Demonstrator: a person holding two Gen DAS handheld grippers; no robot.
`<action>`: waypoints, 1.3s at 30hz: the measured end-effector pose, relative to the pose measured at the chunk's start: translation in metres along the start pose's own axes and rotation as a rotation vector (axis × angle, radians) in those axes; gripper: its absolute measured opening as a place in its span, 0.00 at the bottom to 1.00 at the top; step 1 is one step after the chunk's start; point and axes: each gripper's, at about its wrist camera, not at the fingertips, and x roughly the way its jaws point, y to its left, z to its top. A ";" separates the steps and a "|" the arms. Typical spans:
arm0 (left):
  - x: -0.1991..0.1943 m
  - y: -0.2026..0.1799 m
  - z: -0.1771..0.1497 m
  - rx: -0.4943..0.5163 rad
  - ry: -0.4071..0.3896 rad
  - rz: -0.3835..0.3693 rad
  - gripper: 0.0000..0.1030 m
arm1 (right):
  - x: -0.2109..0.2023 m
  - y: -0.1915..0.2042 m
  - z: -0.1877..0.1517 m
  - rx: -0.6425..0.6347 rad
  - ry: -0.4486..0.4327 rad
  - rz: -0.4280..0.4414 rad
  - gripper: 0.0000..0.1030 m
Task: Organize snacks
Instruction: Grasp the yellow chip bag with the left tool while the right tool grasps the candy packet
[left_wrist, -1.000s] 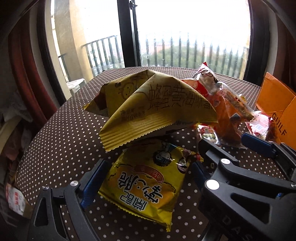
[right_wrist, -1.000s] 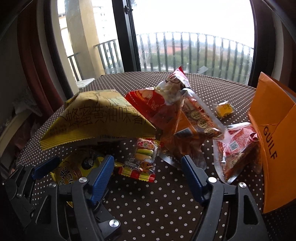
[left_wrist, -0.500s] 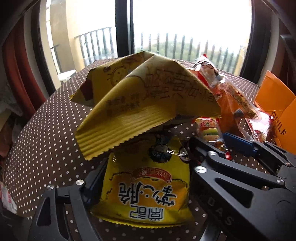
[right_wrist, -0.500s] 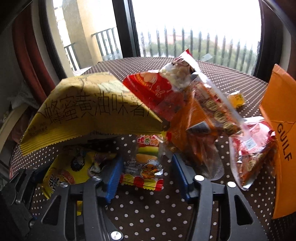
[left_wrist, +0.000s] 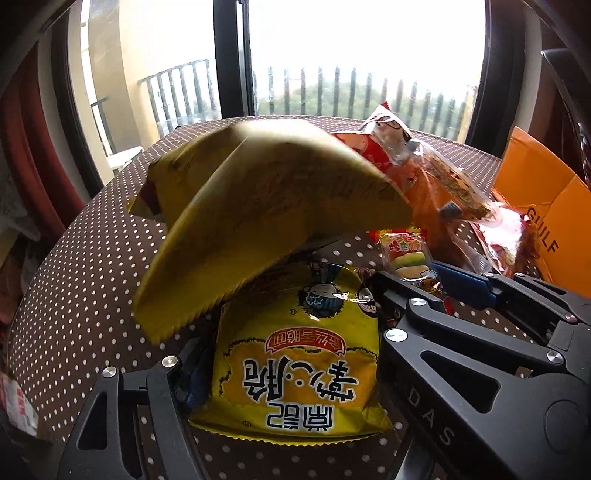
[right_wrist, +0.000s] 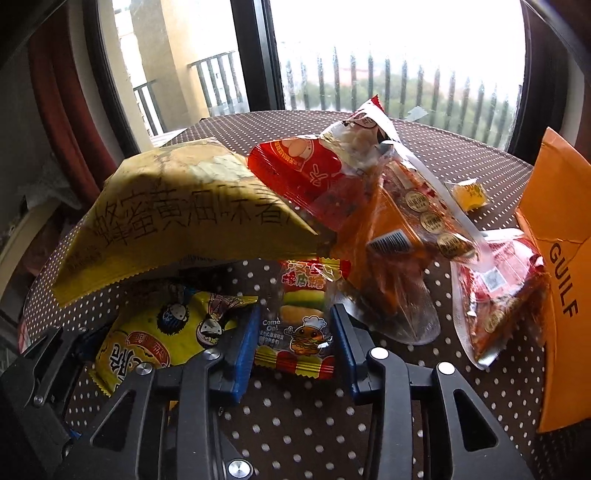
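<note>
A small yellow chip bag (left_wrist: 299, 354) lies on the dotted table between the fingers of my left gripper (left_wrist: 284, 354), which press its sides. It also shows in the right wrist view (right_wrist: 162, 332). A small burger gummy packet (right_wrist: 299, 325) sits between the blue pads of my right gripper (right_wrist: 293, 343), which touch both its edges. The gummy packet shows in the left wrist view (left_wrist: 406, 258) too. A large yellow chip bag (left_wrist: 266, 214) overhangs both small packs.
A red snack bag (right_wrist: 306, 173), an orange clear-topped pack (right_wrist: 406, 236) and a red sachet (right_wrist: 495, 295) lie behind. An orange GUILF box (right_wrist: 561, 258) stands at the right. A small yellow candy (right_wrist: 471, 192) lies far back. The round table (right_wrist: 332, 424) carries all.
Both grippers moved forward and closed in: the left around the small yellow chip bag, the right around the gummy packet. The large yellow bag looms closer.
</note>
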 end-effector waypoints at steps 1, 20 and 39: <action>-0.001 -0.002 -0.001 0.002 0.001 -0.001 0.74 | -0.002 -0.001 -0.002 0.002 0.000 -0.001 0.41; -0.036 -0.034 -0.008 0.049 -0.037 -0.023 0.74 | -0.035 -0.023 -0.012 0.054 -0.045 -0.012 0.41; -0.099 -0.059 0.022 0.048 -0.157 -0.037 0.74 | -0.097 -0.038 0.012 0.071 -0.166 -0.017 0.41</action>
